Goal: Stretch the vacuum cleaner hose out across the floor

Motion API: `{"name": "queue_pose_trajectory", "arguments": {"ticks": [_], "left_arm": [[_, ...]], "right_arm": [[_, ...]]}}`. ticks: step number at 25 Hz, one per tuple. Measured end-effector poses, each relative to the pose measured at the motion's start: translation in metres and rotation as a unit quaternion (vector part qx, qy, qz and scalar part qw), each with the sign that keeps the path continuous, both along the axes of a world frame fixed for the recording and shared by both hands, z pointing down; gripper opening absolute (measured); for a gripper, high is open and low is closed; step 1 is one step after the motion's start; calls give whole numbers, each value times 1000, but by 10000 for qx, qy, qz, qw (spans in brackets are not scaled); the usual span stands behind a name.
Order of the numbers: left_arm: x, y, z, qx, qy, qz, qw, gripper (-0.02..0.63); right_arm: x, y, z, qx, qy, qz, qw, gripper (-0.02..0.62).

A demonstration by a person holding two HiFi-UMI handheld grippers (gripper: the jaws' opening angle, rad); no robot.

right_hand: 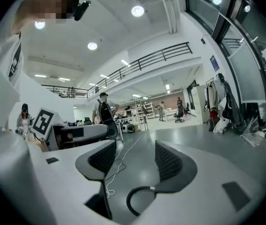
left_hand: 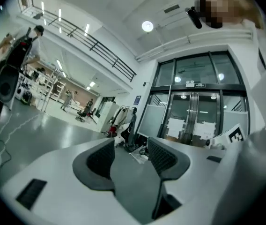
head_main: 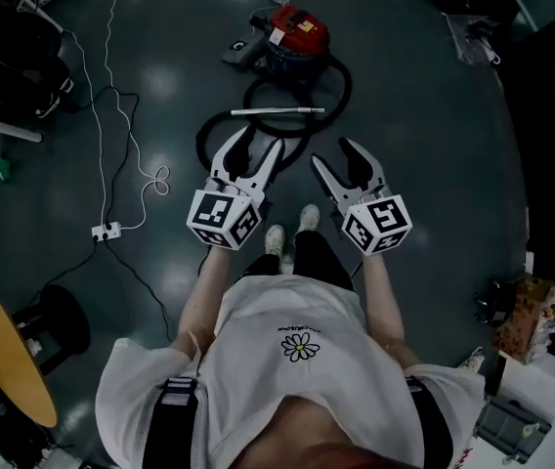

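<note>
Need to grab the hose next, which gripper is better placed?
Probably right: the right gripper, jaws open, frames the vacuum hose loop; the left gripper, also open, sees no hose.

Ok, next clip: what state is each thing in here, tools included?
Left tool, open, nothing gripped.
Right tool, open, nothing gripped.
Hose, coiled in loops on the floor, not yet stretched out.
Vacuum cleaner, upright on the floor.
Metal wand, lying flat across the hose loops.
Power strip, on the floor, cables running to it.
</note>
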State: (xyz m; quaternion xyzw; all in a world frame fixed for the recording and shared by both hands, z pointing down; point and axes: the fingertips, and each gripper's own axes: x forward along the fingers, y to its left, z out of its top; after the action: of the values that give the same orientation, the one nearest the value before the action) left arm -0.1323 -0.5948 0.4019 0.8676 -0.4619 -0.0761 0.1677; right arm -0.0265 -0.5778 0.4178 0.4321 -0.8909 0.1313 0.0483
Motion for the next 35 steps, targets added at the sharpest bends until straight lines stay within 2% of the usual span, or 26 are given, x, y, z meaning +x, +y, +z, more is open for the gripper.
{"name": "queue_pose_trajectory", "arguments": {"ticks": [2, 4, 5, 9, 12, 15, 18, 21, 25, 30, 32, 33, 34, 35], "left_arm": [[6, -30, 10, -271, 452, 248, 9983, 215], [9, -71, 23, -418, 656, 190, 9968, 215], [11, -95, 31, -415, 529, 79, 9977, 215], [20, -186, 78, -482, -453, -397, 9970, 215], [23, -252, 111, -736, -635, -713, 9927, 215], [24, -319, 155, -811, -811, -900, 9893, 215], [18, -366, 233, -1031, -971, -984, 9850, 215], [11, -395, 337, -1355, -1018, -998, 9805, 215], [-4, -422, 484, -1630, -1063, -895, 9768, 215], [-25, -420, 623, -1984, -1071, -1054, 9685, 215], [-28, -404, 659, -2211, -982, -1116, 9638, 215], [-29, -395, 673, -2302, -963, -1104, 9621, 215], [-32, -386, 684, -2381, -990, -1074, 9602, 215], [-35, -378, 693, -2464, -1052, -1048, 9577, 215]], "right_arm": [[3, -37, 15, -251, 13, -155, 9996, 273], [7, -82, 27, -326, 76, -295, 9990, 273], [10, -109, 32, -305, 152, -365, 9988, 273], [16, -209, 75, -409, 627, -759, 9943, 273], [20, -275, 115, -552, 1310, -1180, 9828, 273], [23, -337, 166, -472, 1882, -1683, 9664, 273], [22, -381, 266, -558, 2427, -2160, 9441, 273], [18, -408, 398, -772, 2946, -2701, 9134, 273], [10, -433, 581, -1092, 3553, -3137, 8738, 273], [3, -447, 786, -1625, 4460, -3453, 8096, 273], [2, -448, 849, -1740, 4958, -3560, 7727, 273], [3, -448, 877, -1799, 5276, -3576, 7492, 273], [6, -448, 902, -1866, 5660, -3553, 7201, 273], [12, -448, 922, -1924, 6111, -3500, 6834, 273]]}}
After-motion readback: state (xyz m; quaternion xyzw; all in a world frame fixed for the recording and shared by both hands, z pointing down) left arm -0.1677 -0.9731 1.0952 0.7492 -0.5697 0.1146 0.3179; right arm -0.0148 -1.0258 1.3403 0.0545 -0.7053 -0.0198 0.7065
